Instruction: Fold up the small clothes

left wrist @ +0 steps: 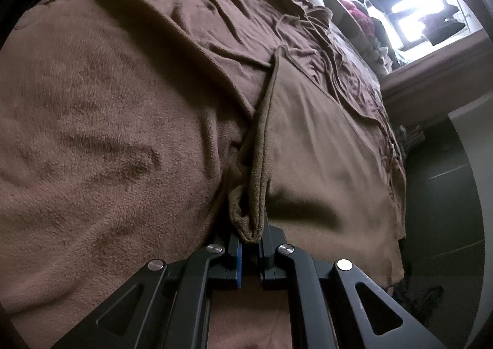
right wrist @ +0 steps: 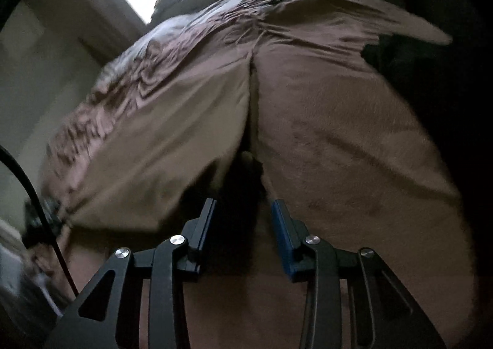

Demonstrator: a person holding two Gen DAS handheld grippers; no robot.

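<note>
Pinching the folded edge of the brown fleecy cloth (left wrist: pixel 258 164), the left tongs (left wrist: pixel 250 244) are clamped shut; the right tongs (right wrist: pixel 243 216) gape empty just short of it. Slack may bunch, spoiling the fold on the bed (left wrist: pixel 92 133).

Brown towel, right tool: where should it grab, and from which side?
Probably the folded edge of the brown towel, straight ahead of the open right tool. Come in along the seam from the near end: the layers stand up as a ridge there. The left tool already pinches a similar bunched corner.
</note>
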